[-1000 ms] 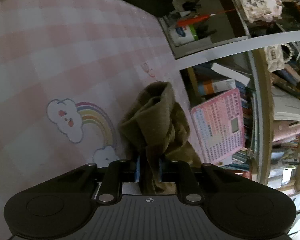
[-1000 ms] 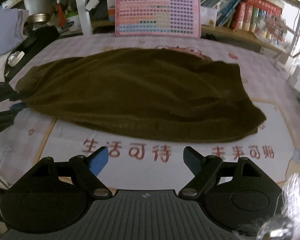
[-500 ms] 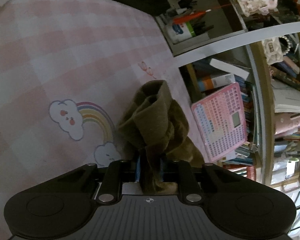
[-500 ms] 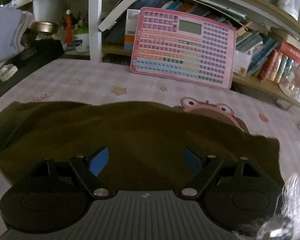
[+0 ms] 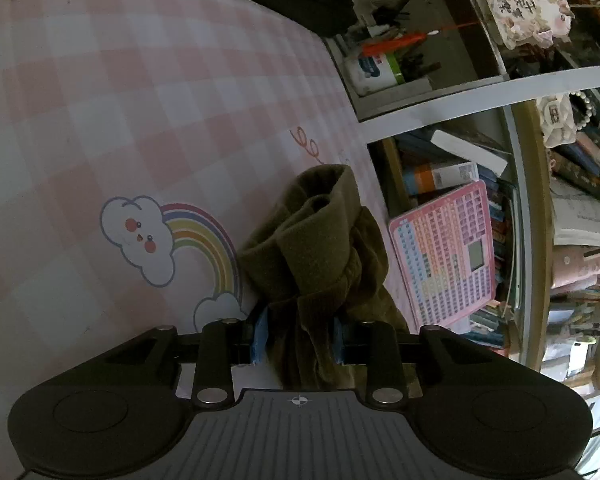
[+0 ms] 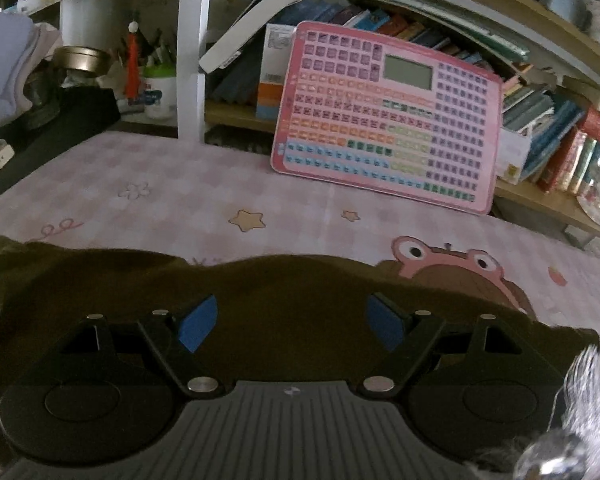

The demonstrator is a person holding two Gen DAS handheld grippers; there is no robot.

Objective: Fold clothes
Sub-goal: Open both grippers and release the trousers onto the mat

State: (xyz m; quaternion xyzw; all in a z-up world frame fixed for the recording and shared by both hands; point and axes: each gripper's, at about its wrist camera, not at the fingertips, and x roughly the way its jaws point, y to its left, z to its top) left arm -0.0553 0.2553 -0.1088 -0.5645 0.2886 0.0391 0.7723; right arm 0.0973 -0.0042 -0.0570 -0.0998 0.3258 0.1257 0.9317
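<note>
A dark olive garment [image 6: 300,280] lies spread across the pink checked mat [image 6: 180,192], and its far edge runs across the right wrist view. My right gripper [image 6: 292,324] hovers low over the garment's middle, open, with nothing between its blue pads. In the left wrist view one end of the garment [image 5: 320,240] rises in a bunched fold from between the fingers of my left gripper [image 5: 300,338]. Those fingers stand partly apart, and the cloth sits loosely in the gap. The garment's near half is hidden under the right gripper body.
A pink toy keyboard board [image 6: 388,120] leans against bookshelves [image 6: 540,112] at the mat's far edge. A white shelf post [image 6: 192,52], a cup of pens [image 6: 160,92] and a black object [image 6: 40,128] stand at the far left. A rainbow print [image 5: 196,240] marks the mat.
The left gripper's pads have spread wider around the bunched cloth. The right gripper has moved forward and down, from in front of the garment to low over its middle.
</note>
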